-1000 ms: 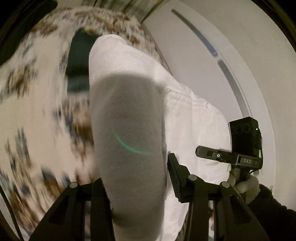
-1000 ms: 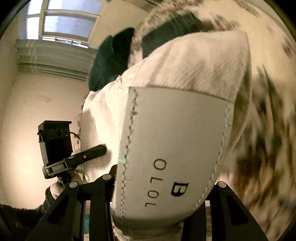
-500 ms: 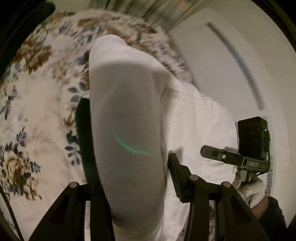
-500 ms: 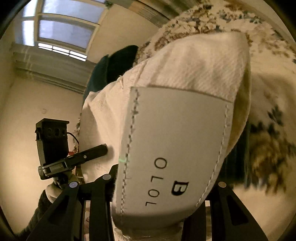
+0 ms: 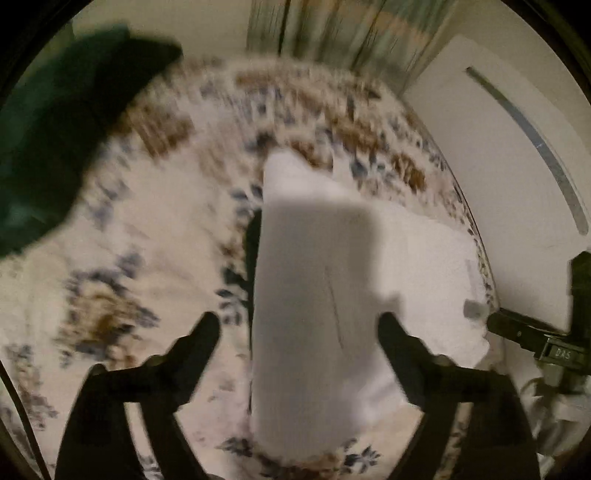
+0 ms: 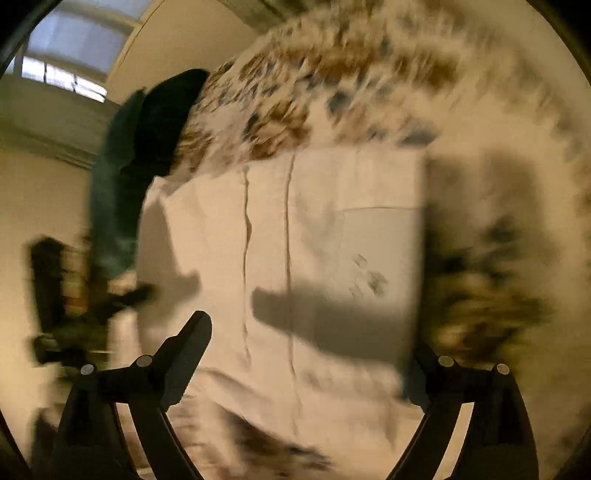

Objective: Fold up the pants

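The white pants [image 5: 413,266] lie folded on the flowered bedspread [image 5: 155,229]; both views are blurred. My left gripper [image 5: 299,328] is open, its fingers spread to either side of the folded left edge, holding nothing. In the right wrist view the pants [image 6: 295,258] show two seams and a grey patch [image 6: 380,251] with dark lettering. My right gripper [image 6: 314,332] is open above them, with the cloth free below. The right gripper shows at the left view's right edge [image 5: 535,339], and the left gripper as a blur at the right view's left edge [image 6: 74,306].
A dark green garment [image 5: 62,122] lies at the far left of the bed, also seen in the right wrist view [image 6: 147,147]. A white wall panel [image 5: 498,155] runs along the bed's right side. Striped curtains [image 5: 332,29] hang behind.
Both grippers have opened and let go of the waistband, which they held up close to the cameras. The pants now lie flat, folded over, and both grippers have drawn back.
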Tool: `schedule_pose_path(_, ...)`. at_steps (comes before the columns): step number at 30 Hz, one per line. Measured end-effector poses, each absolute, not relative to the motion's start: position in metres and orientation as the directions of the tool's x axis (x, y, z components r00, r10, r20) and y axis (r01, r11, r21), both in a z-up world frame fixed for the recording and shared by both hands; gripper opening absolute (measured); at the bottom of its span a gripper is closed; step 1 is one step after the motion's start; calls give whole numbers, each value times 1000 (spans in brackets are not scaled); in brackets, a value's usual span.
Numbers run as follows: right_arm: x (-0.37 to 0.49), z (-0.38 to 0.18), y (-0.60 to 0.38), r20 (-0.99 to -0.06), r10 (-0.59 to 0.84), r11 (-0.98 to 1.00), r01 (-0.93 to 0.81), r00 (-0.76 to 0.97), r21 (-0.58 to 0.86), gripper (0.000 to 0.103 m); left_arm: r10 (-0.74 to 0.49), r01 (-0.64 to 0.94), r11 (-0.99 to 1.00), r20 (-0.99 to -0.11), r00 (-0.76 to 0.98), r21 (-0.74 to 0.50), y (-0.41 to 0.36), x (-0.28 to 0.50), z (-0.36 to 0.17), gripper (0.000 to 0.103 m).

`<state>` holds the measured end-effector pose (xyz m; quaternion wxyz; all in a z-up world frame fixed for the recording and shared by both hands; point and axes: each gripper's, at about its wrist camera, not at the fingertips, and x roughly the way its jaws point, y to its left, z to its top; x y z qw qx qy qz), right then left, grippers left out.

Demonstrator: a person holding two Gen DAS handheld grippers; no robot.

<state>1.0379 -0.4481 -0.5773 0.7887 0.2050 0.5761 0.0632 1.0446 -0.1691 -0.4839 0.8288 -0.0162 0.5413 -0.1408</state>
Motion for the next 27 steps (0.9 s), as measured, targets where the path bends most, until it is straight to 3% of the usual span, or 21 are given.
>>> schedule_pose_path(4,972,-526,-434,-927,73,968,197,367,154,94,-175,224,971,-883,435,-82,-178,980,-443,97)
schedule_pose_path(12,838,-414,-398,-868,-154,959,284,472,-15,94,-158,207,977,-836,525,-54,-165,874,-351,97)
schedule_pose_path(20,702,-293,-361,-819,-187,958,287,542,-29,94,-138,220,976,-785,604,-2,-149,768,-269,97)
schedule_pose_path(27,598,-203,-323,-773,-172,968,251,611,-17,94,-154,194,980,-766,624,-39,-129,687,-213,97)
